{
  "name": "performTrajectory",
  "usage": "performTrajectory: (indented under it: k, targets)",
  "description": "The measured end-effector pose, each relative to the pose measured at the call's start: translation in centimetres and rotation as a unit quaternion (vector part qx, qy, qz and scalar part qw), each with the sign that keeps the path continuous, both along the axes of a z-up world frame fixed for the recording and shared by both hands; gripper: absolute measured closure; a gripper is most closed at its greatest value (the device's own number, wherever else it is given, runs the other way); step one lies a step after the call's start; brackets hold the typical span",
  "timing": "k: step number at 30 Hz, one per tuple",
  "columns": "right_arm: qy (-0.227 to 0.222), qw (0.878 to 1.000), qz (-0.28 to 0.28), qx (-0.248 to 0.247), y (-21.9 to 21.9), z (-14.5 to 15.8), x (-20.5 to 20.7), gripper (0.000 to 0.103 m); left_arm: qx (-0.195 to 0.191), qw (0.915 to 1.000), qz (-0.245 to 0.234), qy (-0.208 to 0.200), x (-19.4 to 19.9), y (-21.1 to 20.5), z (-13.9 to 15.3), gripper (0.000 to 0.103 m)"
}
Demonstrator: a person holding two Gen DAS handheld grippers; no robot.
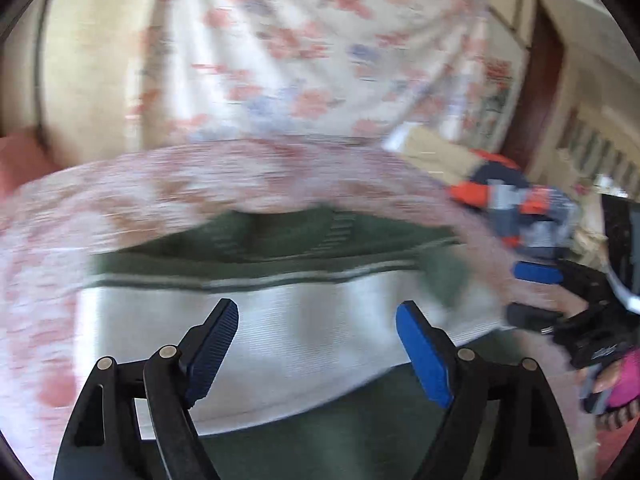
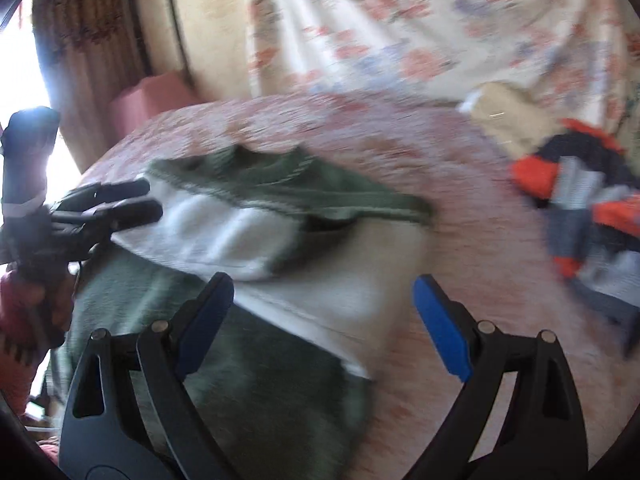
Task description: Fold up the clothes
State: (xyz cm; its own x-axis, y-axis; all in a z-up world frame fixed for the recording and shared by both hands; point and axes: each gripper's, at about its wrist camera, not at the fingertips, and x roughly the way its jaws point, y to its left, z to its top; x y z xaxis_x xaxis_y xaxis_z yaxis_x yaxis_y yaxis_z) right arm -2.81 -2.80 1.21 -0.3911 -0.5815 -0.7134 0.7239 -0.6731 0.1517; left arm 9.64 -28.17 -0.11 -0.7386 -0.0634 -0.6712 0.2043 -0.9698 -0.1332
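Sweater (image 2: pixel 256 264) green and white on bed (image 2: pixel 400 132), orange-grey clothes (image 2: pixel 580 208) nearby, both grippers' jaws spread, empty.

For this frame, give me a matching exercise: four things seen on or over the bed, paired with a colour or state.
Things:
1. sweater
2. crumpled garment
3. bedspread
4. left gripper

Descriptions:
A. orange, navy and grey, lying in a heap
B. open, nothing between its blue pads
C. green and white, spread out
D. pink floral, covering the bed

Pairs: 1-C, 2-A, 3-D, 4-B
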Motion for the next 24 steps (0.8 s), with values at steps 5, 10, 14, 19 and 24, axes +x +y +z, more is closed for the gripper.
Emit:
performTrajectory:
  k: [5, 10, 14, 19, 24]
  targets:
    - [-0.102, 0.995, -0.009, -0.022, -2.6, -2.5, -2.3, 0.046, -0.004, 0.999, 0.035, -0.027, 1.4, -3.8, -1.6, 0.021]
    - [-0.148, 0.986, -0.055, -0.052, -2.4, -4.2, -4.4, 0.07, -0.018, 0.998, 0.036, -0.049, 0.7, -4.6, -3.5, 0.021]
    - [-0.086, 0.994, -0.058, -0.028, -2.3, -2.9, -3.0, 0.09, -0.025, 0.9976, 0.034, -0.054, 0.7, -4.8, -4.0, 0.021]
    - [-0.042, 0.997, -0.066, -0.009, -1.5, -1.5, -1.6, 0.091, -0.035, 0.9964, 0.043, -0.065, 0.6, -5.1, -4.2, 0.02]
    - [-0.062, 0.994, -0.091, 0.016, -1.2, -2.6, -2.6, 0.09, -0.041, 0.995, 0.049, -0.078, 0.4, -4.9, -4.3, 0.019]
